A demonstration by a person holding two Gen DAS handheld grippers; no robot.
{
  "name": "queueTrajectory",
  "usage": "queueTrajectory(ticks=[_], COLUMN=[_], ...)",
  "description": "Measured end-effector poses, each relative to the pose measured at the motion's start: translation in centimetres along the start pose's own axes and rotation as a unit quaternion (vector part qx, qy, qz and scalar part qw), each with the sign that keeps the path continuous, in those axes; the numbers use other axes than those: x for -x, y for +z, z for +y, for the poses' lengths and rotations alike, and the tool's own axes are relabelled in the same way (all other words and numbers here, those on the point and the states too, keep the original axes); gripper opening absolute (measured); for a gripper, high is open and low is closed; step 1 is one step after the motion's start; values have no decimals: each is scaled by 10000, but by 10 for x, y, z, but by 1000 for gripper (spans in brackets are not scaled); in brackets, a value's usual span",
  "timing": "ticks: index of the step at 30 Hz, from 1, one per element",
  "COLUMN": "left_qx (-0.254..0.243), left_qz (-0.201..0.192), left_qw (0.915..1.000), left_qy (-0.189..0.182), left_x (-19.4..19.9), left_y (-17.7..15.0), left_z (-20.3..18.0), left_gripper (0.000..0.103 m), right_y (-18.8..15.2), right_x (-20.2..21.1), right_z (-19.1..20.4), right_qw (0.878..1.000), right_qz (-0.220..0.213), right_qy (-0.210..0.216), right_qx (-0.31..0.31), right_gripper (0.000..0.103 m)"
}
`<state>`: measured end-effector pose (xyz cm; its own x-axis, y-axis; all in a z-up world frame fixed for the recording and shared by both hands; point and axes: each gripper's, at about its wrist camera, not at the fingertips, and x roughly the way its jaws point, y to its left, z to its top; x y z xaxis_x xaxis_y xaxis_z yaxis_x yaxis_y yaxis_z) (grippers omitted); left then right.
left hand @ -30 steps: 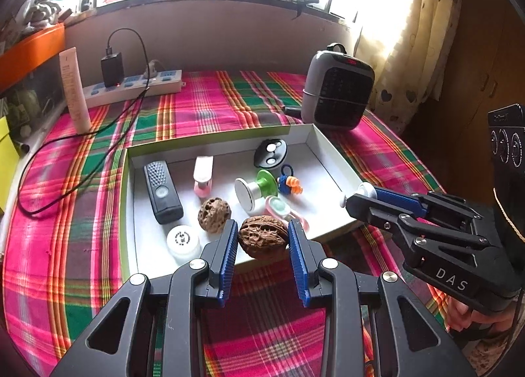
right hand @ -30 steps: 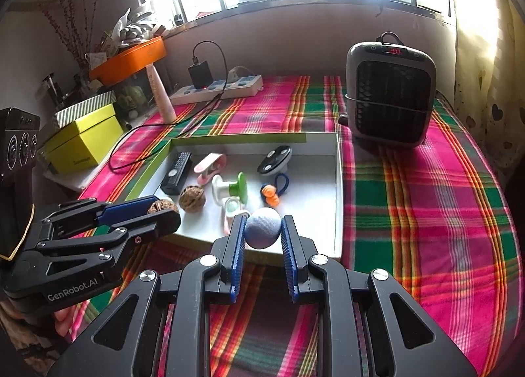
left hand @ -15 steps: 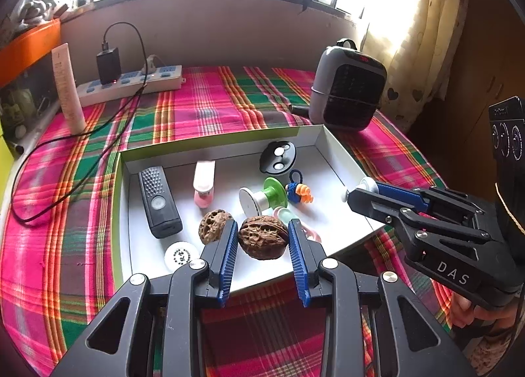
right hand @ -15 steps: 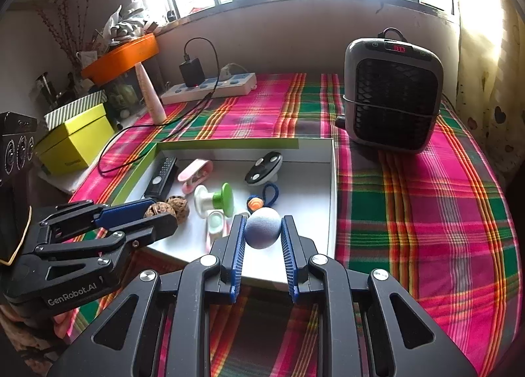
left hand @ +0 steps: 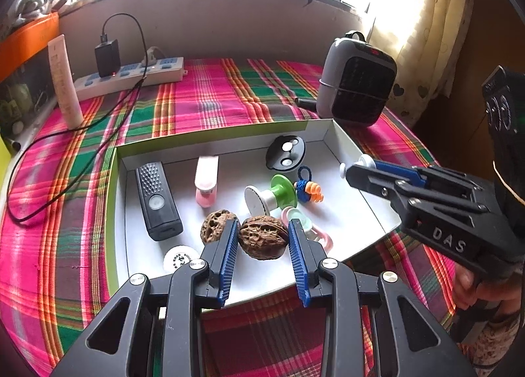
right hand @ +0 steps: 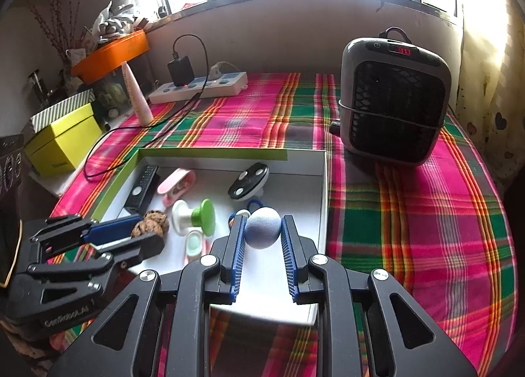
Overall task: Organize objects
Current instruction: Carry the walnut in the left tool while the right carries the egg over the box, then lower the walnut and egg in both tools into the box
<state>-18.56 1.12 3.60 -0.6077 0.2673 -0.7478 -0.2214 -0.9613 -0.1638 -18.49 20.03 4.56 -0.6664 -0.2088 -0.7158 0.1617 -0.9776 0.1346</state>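
My left gripper (left hand: 262, 236) is shut on a brown walnut (left hand: 262, 241), held over the front of the white tray (left hand: 347, 139). A second walnut (left hand: 213, 229) lies in the tray just left of it. My right gripper (right hand: 262, 229) is shut on a pale blue-grey ball (right hand: 262, 232), held over the tray's right part (right hand: 323, 187). In the tray lie a black remote (left hand: 157, 200), a pink case (left hand: 206, 183), a black round disc (left hand: 285, 154), a green-and-white spool (left hand: 270, 196), orange and blue earplugs (left hand: 308, 190) and a white round lid (left hand: 178, 257).
A grey space heater (right hand: 393, 98) stands on the plaid cloth behind the tray's right corner. A power strip (left hand: 131, 78) with a black charger and cable lies at the back left, beside a white tube (left hand: 64, 82). A yellow box (right hand: 62, 141) sits far left.
Both grippers have moved forward and inward over the tray, each still holding its object. The tray and its contents look nearer.
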Motion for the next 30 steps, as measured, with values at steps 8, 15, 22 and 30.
queueTrajectory(ticks=[8,15,22,30], left_qx=[-1,-56,-141,-114], left_qz=[77,100,188,241], left_qw=[10000,9999,9997,9996], left_qy=[-10,-7,45,62], left_x=[-7,-11,-16,-18], left_y=[0,1,0,-1], left_z=[0,-2,-4,-1], left_gripper=[29,30,30,30], right_y=[7,9,10,10], right_x=[-14,-26,-34,-37], right_z=[-1,1,-1,-1], right_qw=[9998,9993,9988,9988], right_qz=[104,228,328,351], right_qy=[-151,-235,-281,-257], right_qx=[97,201,217,245], right_gripper=[23,23,23,23])
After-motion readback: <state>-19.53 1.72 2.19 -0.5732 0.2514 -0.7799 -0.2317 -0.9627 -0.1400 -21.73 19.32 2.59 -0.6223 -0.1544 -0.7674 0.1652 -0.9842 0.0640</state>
